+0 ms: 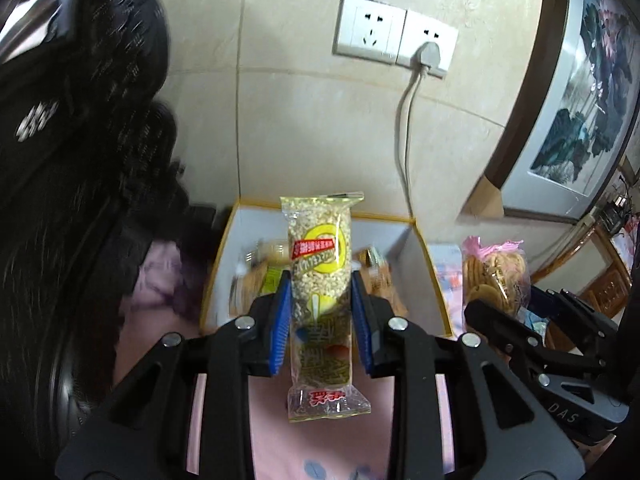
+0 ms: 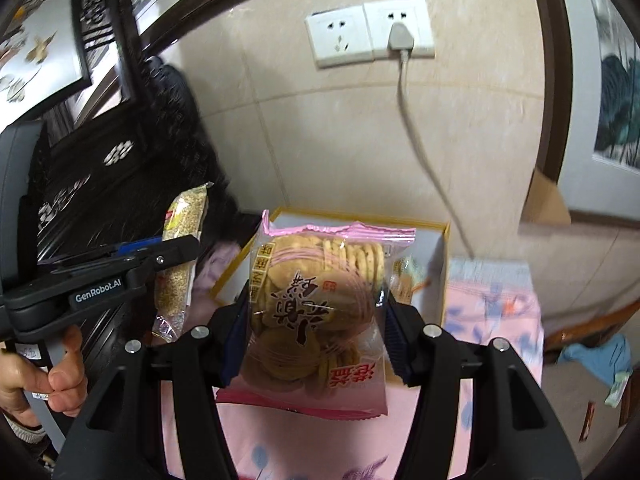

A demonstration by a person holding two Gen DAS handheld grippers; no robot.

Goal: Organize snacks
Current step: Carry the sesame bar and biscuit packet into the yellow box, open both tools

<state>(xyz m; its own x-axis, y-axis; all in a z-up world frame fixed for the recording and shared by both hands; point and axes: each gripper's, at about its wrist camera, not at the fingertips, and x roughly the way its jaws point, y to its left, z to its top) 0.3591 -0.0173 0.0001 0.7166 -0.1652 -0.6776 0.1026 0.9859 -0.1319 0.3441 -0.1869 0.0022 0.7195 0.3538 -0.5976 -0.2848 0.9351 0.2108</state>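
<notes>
My left gripper (image 1: pixel 320 280) is shut on a long clear pack of puffed-rice bar (image 1: pixel 320 264), held upright above the pink cloth. Beyond it lies a yellow-edged white box (image 1: pixel 404 240) with a few wrapped snacks inside. In the right wrist view my right gripper (image 2: pixel 314 304) is shut on a pink-edged bag of round biscuits (image 2: pixel 316 312), lifted in front of the same box (image 2: pixel 444 248). The left gripper (image 2: pixel 176 250) with its rice bar (image 2: pixel 180 256) shows at the left there; the biscuit bag (image 1: pixel 496 272) shows at the right of the left wrist view.
A tiled wall with a double socket (image 1: pixel 394 38) and a grey plugged cable (image 1: pixel 404 136) rises behind the box. Dark carved furniture (image 1: pixel 80 140) stands at the left. Framed paintings (image 1: pixel 580 92) lean at the right. A pink patterned cloth (image 2: pixel 492 312) covers the surface. A hand (image 2: pixel 48 376) holds the left tool.
</notes>
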